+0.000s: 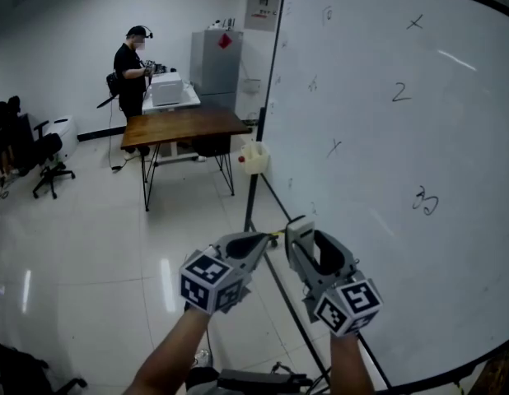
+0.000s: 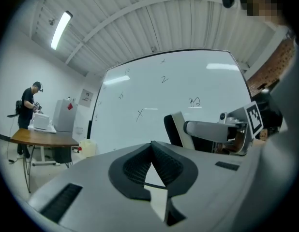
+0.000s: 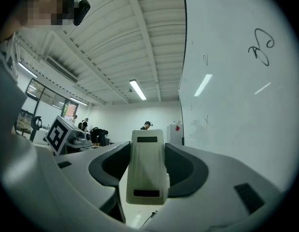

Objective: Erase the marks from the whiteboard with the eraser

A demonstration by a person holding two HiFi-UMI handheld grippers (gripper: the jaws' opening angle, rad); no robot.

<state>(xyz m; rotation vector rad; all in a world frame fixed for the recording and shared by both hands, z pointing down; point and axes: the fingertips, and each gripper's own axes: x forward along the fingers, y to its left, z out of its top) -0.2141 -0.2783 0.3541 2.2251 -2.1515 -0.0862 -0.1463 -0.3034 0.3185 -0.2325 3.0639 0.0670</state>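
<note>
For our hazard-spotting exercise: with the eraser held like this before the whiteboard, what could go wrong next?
The eraser sits between the jaws of the right tool; pressing on the whiteboard might twist it loose.
The x mark near the top edge sits high and could be missed.
The shut, empty left tool hangs close by and may bump the right.
</note>
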